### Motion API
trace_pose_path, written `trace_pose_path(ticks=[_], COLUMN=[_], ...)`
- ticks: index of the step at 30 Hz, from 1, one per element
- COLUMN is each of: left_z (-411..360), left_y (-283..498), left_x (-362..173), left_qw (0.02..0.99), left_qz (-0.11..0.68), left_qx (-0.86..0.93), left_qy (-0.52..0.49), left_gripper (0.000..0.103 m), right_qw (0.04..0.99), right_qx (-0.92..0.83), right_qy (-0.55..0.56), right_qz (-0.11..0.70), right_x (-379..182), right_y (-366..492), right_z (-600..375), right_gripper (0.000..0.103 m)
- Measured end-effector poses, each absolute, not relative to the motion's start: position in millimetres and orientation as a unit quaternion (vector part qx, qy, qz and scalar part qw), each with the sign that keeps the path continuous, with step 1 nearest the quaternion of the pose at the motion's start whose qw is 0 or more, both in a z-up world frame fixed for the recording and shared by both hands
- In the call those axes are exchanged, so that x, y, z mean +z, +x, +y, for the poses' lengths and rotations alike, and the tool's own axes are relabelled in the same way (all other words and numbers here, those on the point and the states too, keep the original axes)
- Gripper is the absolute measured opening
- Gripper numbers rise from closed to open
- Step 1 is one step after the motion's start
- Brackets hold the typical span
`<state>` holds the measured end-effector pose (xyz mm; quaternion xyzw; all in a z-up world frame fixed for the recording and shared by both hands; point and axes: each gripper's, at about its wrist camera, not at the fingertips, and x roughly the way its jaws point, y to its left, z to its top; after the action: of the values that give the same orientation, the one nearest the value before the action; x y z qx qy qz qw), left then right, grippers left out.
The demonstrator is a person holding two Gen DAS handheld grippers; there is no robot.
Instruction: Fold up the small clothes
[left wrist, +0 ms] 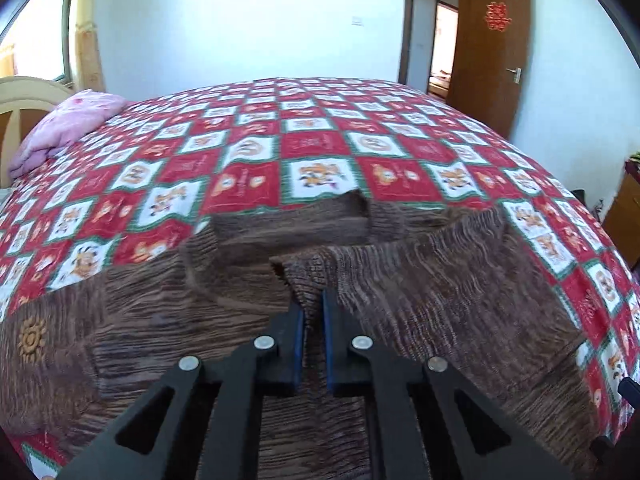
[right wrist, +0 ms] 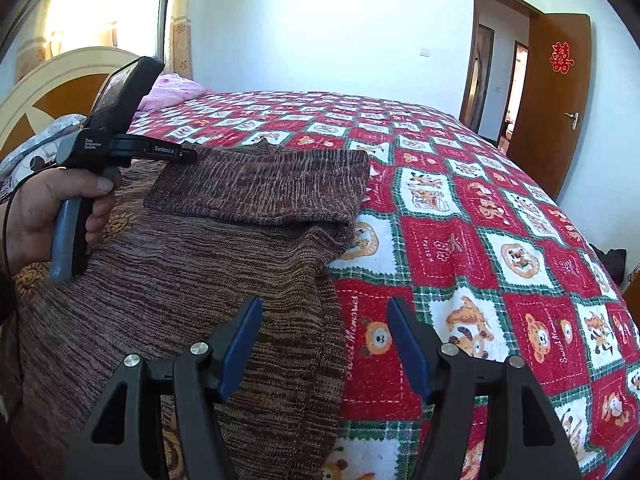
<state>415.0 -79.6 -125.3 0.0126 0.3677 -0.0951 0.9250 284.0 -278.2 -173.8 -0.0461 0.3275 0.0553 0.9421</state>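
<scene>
A brown knit sweater (left wrist: 420,300) lies on the bed, with one sleeve folded across its body (right wrist: 260,184). My left gripper (left wrist: 312,304) is shut on a raised fold of the sweater, and the cloth shows pinched between the blue pads (left wrist: 297,344). In the right wrist view the left gripper (right wrist: 188,155) is held by a hand at the sweater's far left edge. My right gripper (right wrist: 325,312) is open, just above the sweater's right edge where it meets the bedspread. It holds nothing.
The bed carries a red, white and green checked bedspread (right wrist: 500,240). A pink pillow (left wrist: 68,124) and a cream headboard (right wrist: 48,88) are at the far left. A brown door (right wrist: 556,100) stands open at the right.
</scene>
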Motion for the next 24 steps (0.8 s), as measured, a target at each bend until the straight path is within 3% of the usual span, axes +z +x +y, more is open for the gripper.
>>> trace_pose_path(ticks=[1, 4, 6, 11, 13, 24], left_z=[-78.2, -76.5, -75.1, -79.7, -83.9, -11.4], left_y=[416.5, 424.9, 422.2, 390.0, 386.0, 345.5], left_x=[-128.3, -135.7, -133.4, -131.2, -144.5, -135.7], left_qw=[0.924, 0.916, 0.917, 0.925, 0.913, 0.921], left_qz=[0.373, 0.398, 0.397, 0.376, 0.398, 0.388], left_qx=[-0.089, -0.047, -0.044, -0.023, -0.006, 0.037], left_qy=[0.013, 0.022, 0.017, 0.052, 0.085, 0.023], left_gripper=[0.010, 0.025, 0.043, 0.067, 0.067, 0.070], right_qw=[0.942, 0.940, 0.940, 0.941, 0.942, 0.951], right_qx=[0.054, 0.052, 0.048, 0.048, 0.049, 0.063], right_qy=[-0.048, -0.052, -0.052, -0.053, -0.057, -0.080], right_qz=[0.329, 0.333, 0.335, 0.331, 0.328, 0.291], right_x=[-174.6, -176.6, -177.4, -175.7, -175.2, -166.8], right_y=[284.9, 285.7, 286.7, 285.3, 284.5, 271.7], right_z=[-277.6, -276.9, -278.1, -277.4, -275.9, -265.1], right_gripper=[0.066, 0.066, 0.066, 0.066, 0.066, 0.066])
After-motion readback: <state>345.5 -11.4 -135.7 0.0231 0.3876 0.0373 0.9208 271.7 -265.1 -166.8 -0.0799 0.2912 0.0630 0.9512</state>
